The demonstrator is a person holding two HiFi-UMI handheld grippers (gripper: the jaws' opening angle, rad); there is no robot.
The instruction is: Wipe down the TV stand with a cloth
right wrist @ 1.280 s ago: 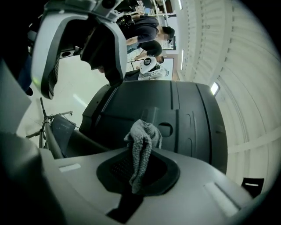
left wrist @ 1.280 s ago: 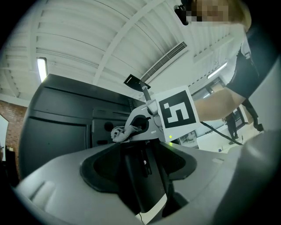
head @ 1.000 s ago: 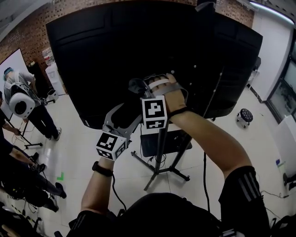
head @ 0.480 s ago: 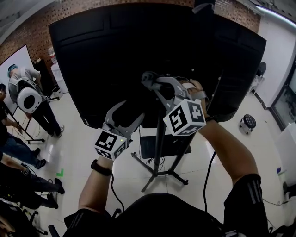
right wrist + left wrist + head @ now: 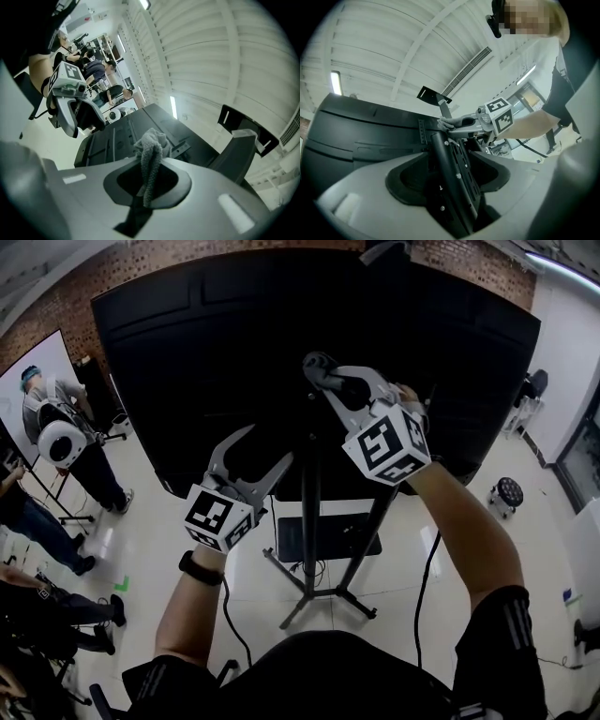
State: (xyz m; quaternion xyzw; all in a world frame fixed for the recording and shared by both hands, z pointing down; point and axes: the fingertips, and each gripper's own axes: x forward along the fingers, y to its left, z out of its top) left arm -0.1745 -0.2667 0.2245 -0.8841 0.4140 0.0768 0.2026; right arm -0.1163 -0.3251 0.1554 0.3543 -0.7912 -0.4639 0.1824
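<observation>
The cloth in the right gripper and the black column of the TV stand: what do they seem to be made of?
Cloth: a soft grey textile, probably knitted or terry cotton or microfibre. Its surface is nubbly and it hangs in limp folds.
Column: most likely metal with a black, slightly glossy coat. It has straight, sharp edges and small bright screw heads set into it.

Post (image 5: pixel 452 183) before TV (image 5: pixel 187 352); cloth (image 5: pixel 151 145) perhaps atop post.

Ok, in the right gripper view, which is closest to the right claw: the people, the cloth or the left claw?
1. Cloth, pinched in the right claw, centre.
2. Left claw, off to the left, beside the TV.
3. People, far back, upper left.
</observation>
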